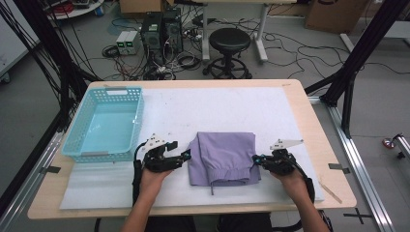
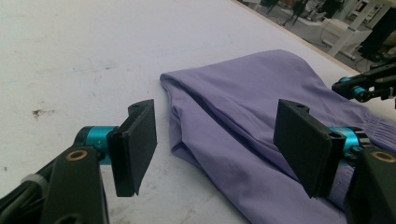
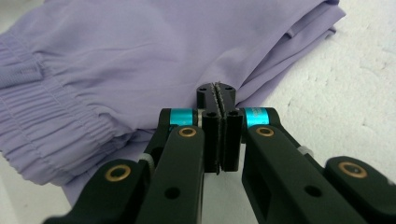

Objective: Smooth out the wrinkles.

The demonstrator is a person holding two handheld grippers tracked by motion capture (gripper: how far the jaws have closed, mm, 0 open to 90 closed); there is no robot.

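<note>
Lilac garment [image 1: 224, 158]: folded shorts, elastic waistband, on white table cover [image 1: 217, 106].
Left gripper [image 1: 185, 156]: jaws apart, at left edge.
Right gripper [image 1: 256, 159]: jaws pressed together at right edge; whether fabric is pinched cannot be told.

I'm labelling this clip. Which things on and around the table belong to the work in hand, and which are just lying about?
In the job:
folded lilac cloth garment
left gripper, jaws open beside it
right gripper, jaws shut at its edge

Lying about:
light blue plastic basket
black round stool
computer towers
</note>
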